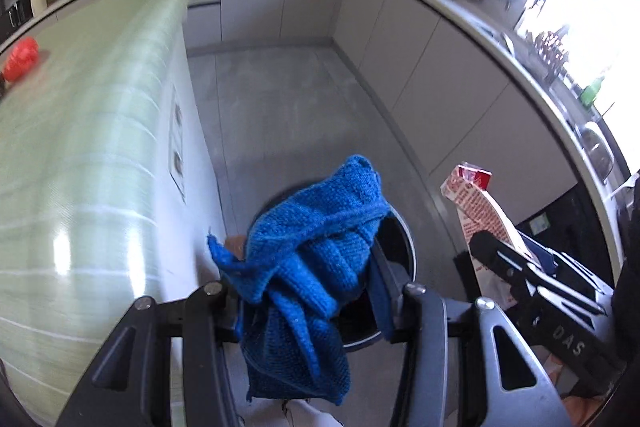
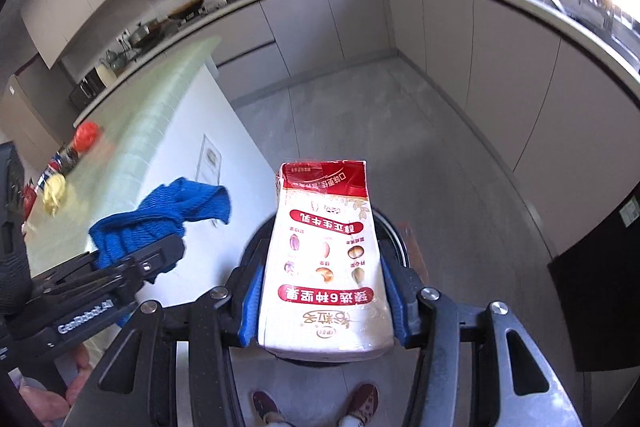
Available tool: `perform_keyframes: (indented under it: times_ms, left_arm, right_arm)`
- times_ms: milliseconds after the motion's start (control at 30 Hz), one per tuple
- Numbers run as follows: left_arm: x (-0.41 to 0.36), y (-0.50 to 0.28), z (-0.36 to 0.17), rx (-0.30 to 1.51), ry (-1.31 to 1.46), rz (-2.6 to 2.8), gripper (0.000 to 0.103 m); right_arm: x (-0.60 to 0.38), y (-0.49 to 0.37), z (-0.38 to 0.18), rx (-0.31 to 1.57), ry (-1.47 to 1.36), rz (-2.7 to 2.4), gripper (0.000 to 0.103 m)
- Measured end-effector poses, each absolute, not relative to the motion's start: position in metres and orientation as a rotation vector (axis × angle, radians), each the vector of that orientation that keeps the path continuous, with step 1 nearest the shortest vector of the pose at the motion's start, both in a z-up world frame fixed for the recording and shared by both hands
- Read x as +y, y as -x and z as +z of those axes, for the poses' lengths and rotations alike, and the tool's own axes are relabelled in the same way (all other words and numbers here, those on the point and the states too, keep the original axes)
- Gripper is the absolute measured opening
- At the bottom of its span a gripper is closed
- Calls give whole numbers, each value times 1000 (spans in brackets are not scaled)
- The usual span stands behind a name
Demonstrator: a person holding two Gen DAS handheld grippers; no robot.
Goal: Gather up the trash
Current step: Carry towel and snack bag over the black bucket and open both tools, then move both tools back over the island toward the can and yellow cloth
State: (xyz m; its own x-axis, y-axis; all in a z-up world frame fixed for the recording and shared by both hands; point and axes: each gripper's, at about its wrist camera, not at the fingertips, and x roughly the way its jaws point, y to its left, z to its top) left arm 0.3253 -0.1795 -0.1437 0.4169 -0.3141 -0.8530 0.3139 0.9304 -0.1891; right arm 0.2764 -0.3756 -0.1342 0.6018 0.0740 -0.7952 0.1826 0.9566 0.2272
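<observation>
My left gripper (image 1: pixel 308 291) is shut on a crumpled blue knitted cloth (image 1: pixel 316 247) and holds it over a round dark trash bin (image 1: pixel 400 247) on the floor. My right gripper (image 2: pixel 324 291) is shut on a white and red milk carton (image 2: pixel 324 259), held above the same bin (image 2: pixel 394 231). The carton also shows in the left wrist view (image 1: pixel 484 215), right of the cloth. The cloth also shows in the right wrist view (image 2: pixel 160 215), left of the carton. The bin's inside is mostly hidden.
A green-topped counter (image 1: pixel 80 131) runs along the left, with a red object (image 1: pixel 22 59) and, in the right wrist view, a yellow crumpled item (image 2: pixel 54 193). Grey cabinets (image 1: pixel 420 59) line the back and right. A dark appliance (image 2: pixel 600 291) stands at right.
</observation>
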Motion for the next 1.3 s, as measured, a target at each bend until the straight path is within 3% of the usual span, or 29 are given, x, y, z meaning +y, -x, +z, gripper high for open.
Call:
perform_keyframes:
  times_ms: [300, 400, 467, 567, 967, 1300]
  left_arm:
    - [-199, -333, -176, 1155, -42, -327, 52]
    - [-205, -338, -184, 1178, -50, -327, 58]
    - [-206, -343, -186, 1182, -61, -313, 71]
    - [-206, -344, -181, 1162, -74, -290, 75]
    - [-175, -322, -98, 1046, 10, -338, 75]
    - [-33, -311, -55, 967, 104, -174, 75]
  right_arm:
    - [-383, -299, -178, 1026, -314, -9, 53]
    - [-387, -308, -191, 1049, -316, 3, 54]
    - [-388, -315, -197, 1059, -304, 2, 67]
    - [-395, -317, -199, 1046, -308, -10, 69]
    - [-386, -297, -117, 882, -296, -69, 69]
    - [-257, -314, -61, 801, -264, 109, 69]
